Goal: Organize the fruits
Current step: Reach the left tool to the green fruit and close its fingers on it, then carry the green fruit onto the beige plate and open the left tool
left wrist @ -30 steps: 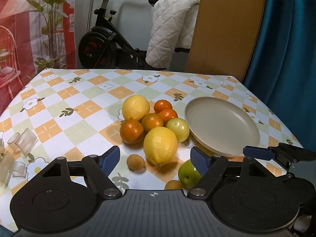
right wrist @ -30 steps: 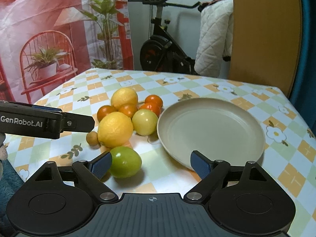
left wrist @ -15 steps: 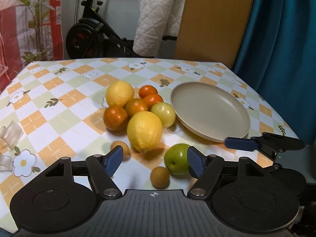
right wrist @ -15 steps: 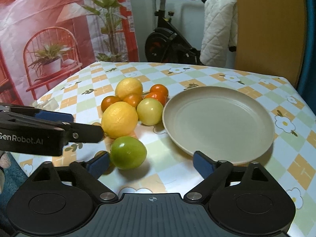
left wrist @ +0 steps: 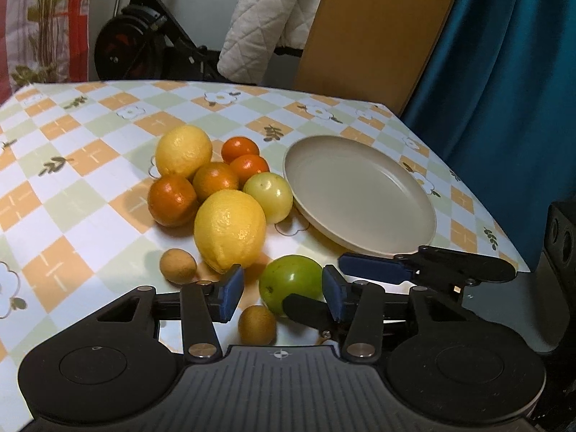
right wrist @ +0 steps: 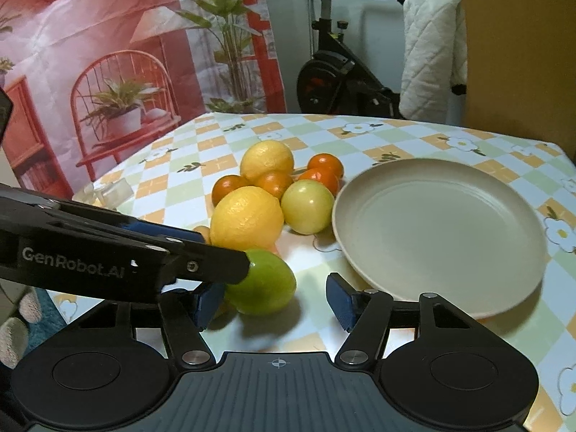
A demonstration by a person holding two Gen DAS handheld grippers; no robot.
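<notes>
A green fruit (left wrist: 291, 282) (right wrist: 264, 284) lies on the checked tablecloth in front of an empty beige plate (left wrist: 360, 194) (right wrist: 439, 230). My left gripper (left wrist: 281, 295) is closing, with the green fruit and a small brown fruit (left wrist: 257, 324) between its blue pads; the left pad stands clear of both. My right gripper (right wrist: 272, 305) is closing too, the green fruit near its left pad and its right pad apart. Its fingers (left wrist: 374, 269) cross the left wrist view. Lemons (left wrist: 230, 230) (left wrist: 183, 151), oranges (left wrist: 172, 199) and a pale fruit (left wrist: 268, 198) are heaped left of the plate.
Another small brown fruit (left wrist: 178, 265) sits left of the near lemon. Clear plastic pieces (right wrist: 108, 190) lie at the table's left edge. Behind the table are an exercise bike (right wrist: 334, 72), a white quilt (left wrist: 273, 18), a wooden panel and a teal curtain (left wrist: 504, 54).
Both grippers' jaws have narrowed. The left gripper has sunk and come forward to the green fruit, and its finger now overlaps that fruit in the right wrist view. The fruits have not moved.
</notes>
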